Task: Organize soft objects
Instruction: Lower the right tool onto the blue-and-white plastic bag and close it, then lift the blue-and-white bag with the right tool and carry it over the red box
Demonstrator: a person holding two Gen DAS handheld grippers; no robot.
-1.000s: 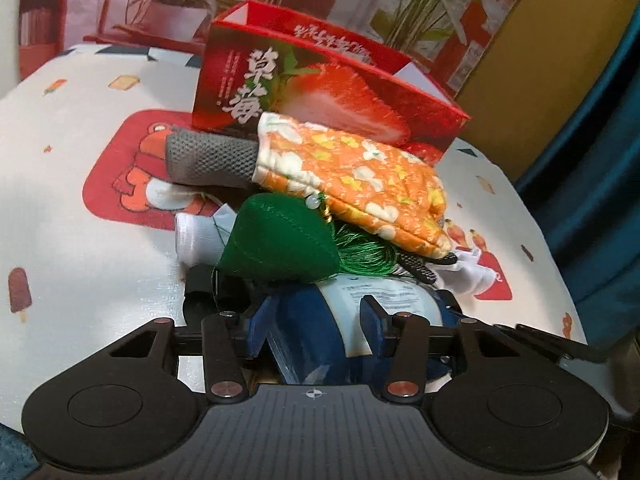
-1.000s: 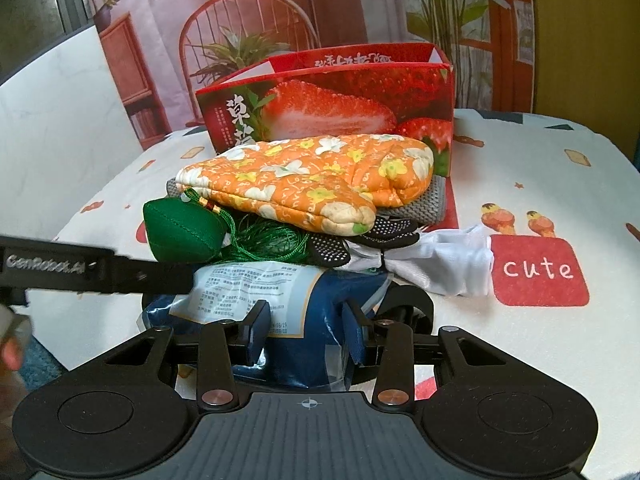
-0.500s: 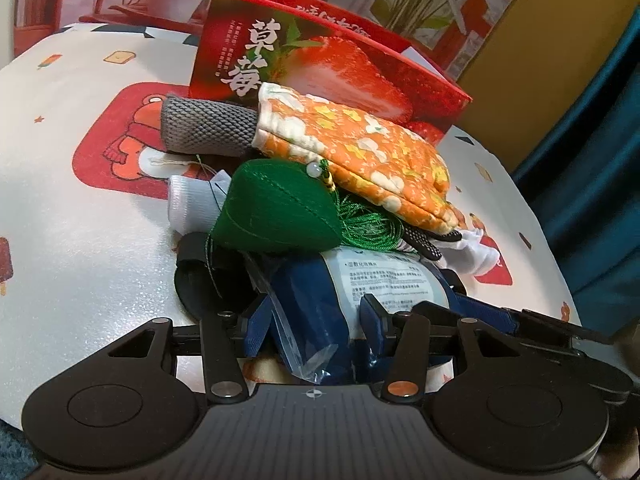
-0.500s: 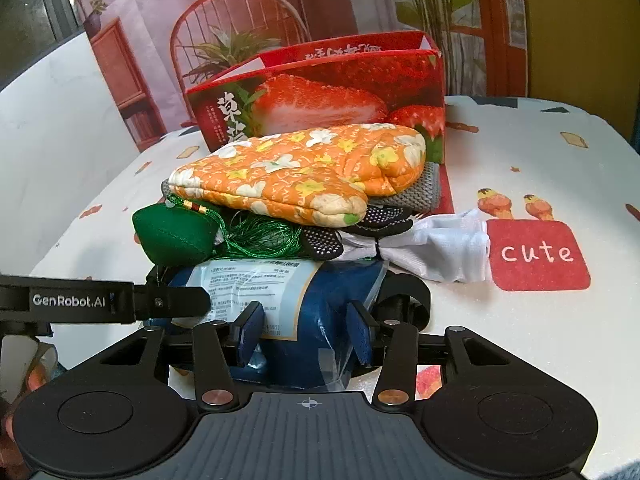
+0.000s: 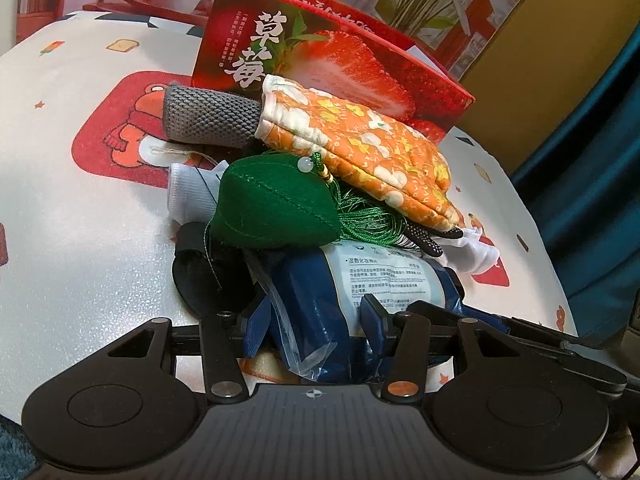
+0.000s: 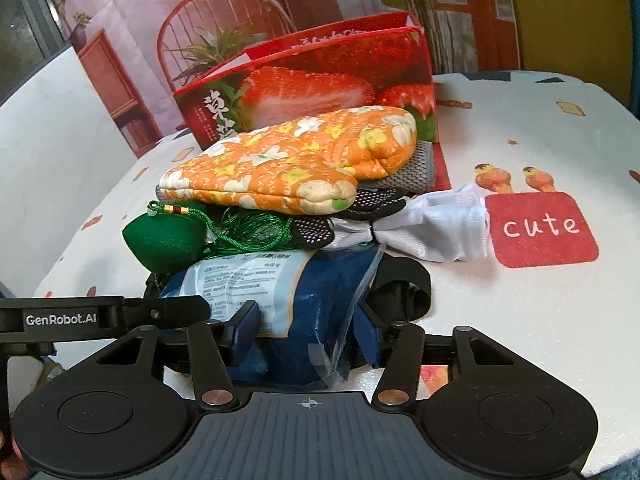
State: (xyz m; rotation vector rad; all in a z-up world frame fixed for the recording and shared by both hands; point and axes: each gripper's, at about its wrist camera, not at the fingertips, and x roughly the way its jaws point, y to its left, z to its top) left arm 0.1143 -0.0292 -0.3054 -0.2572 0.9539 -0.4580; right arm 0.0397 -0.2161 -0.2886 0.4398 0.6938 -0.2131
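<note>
Between the pads of the left gripper [image 5: 310,320] a blue plastic-wrapped packet [image 5: 360,292] is clamped, the film being visibly creased where the pads press in; the same packet [image 6: 280,300] sits between the fingers of the right gripper [image 6: 306,332], whose jaws are opening, and from this view it cannot be told for certain whether those pads still press on it. The packet is the bottom layer of a heap lying at the near edge of the table [image 5: 80,240]. A green stuffed pouch [image 5: 272,208] with a green tassel [image 5: 368,220] rests on the packet toward 11 o'clock; above it, at 12 o'clock, an orange floral oven mitt [image 5: 360,148] lies over a grey knitted glove [image 5: 208,120], with a black dotted glove [image 5: 428,240] and a white cloth [image 6: 440,224] trailing out at 2 o'clock. A red strawberry box [image 5: 320,48], judged to be the likely destination, stands behind the heap at 12 o'clock. If the packet is pulled out or lifted, the loosely stacked pouch and mitt are likely to be tipped off, possibly over the table edge. The slick film may slip from a one-sided grip once the right jaws are released. The tassel threads could be snagged and other items dragged along.
</note>
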